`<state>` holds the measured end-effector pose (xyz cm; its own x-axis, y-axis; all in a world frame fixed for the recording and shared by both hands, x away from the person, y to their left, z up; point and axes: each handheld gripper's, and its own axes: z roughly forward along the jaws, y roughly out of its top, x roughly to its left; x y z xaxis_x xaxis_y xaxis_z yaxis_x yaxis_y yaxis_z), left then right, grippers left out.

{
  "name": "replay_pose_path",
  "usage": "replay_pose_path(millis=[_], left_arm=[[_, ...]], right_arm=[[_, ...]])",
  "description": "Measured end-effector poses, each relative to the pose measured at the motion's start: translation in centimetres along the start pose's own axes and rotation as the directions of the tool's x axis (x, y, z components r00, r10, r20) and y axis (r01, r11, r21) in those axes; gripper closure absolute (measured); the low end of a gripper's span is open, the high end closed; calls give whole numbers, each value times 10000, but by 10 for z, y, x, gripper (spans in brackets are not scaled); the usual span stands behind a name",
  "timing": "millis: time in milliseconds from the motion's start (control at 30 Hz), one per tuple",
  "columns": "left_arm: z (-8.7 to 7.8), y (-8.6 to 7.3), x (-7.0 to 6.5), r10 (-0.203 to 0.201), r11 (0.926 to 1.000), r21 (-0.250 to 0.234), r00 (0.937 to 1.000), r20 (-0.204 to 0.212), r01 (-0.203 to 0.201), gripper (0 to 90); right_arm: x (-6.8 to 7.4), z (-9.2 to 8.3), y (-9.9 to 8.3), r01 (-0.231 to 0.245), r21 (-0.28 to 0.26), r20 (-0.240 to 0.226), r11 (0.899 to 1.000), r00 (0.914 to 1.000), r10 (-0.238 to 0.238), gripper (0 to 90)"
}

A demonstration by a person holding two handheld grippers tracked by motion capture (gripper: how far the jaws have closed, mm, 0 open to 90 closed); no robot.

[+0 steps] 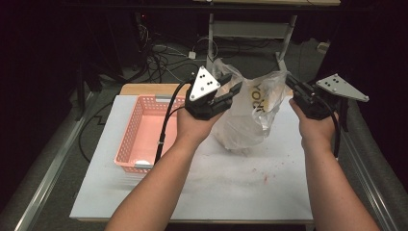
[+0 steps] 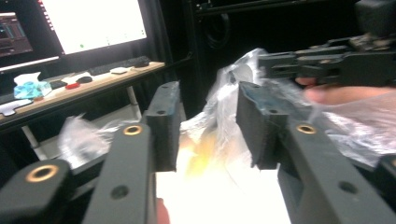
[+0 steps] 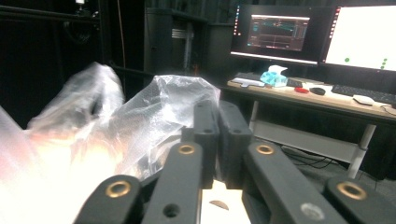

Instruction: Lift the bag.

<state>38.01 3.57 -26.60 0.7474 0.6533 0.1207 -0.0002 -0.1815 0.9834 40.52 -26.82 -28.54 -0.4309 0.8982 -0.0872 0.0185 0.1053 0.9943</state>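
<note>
Forearms, two. Plastic bag (image 1: 250, 113), right of pink basket (image 1: 144, 132): right gripper (image 1: 292, 85) clamps its rim; left gripper (image 1: 230, 90) parted astride bag film (apparently releasing). Next: regrip opposite rim, spread mouth.

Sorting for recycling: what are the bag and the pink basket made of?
Bag: thin clear plastic film, glossy, going by its crinkles and see-through walls. Pink basket: probably rigid moulded plastic, matte, with a lattice of small holes in its walls.
</note>
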Motion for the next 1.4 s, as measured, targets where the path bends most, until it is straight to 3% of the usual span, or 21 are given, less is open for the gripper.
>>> replay_pose_path(millis=[167, 367, 567, 667, 800, 900, 1067, 1267, 1400], left_arm=[[-16, 2, -6, -476, 9989, 70, 9982, 352, 474, 467], [-49, -4, -14, -582, 9983, 9, 9979, 272, 582, 371], [-76, -33, -15, -1065, 9943, 132, 9941, 200, 1062, 317], [-79, -50, -13, -1477, 9881, 457, 9888, 234, 1466, 264], [-83, -71, -20, -1559, 9823, 1105, 9871, 357, 1511, 170], [-86, -84, -25, -1579, 9785, 1404, 9866, 403, 1509, 129], [-82, -109, -28, -1846, 9619, 2099, 9824, 269, 1750, 16], [-77, -130, -32, -1781, 9583, 2302, 9839, 175, 1694, 0], [-72, -143, -36, -1810, 9493, 2652, 9832, 216, 1689, 0]], right_arm=[[1, -8, 3, 15, -79, -150, 10000, 9999, -16, 826], [4, -19, 7, 193, -214, -400, 9996, 9990, -201, 779], [12, -38, 12, 163, -488, -796, 9987, 9966, -202, 700], [15, -49, 12, 222, -556, -914, 9982, 9954, -272, 673], [15, -63, 7, 263, -575, -986, 9980, 9946, -319, 628], [14, -70, -2, 258, -337, -1059, 9991, 9939, -292, 587], [15, -72, -31, 309, 409, -1209, 9987, 9923, -257, 500], [20, -72, -72, 142, 1257, -1248, 9920, 9922, 16, 364], [21, -71, -100, -106, 1860, -1147, 9825, 9929, 324, 255]])
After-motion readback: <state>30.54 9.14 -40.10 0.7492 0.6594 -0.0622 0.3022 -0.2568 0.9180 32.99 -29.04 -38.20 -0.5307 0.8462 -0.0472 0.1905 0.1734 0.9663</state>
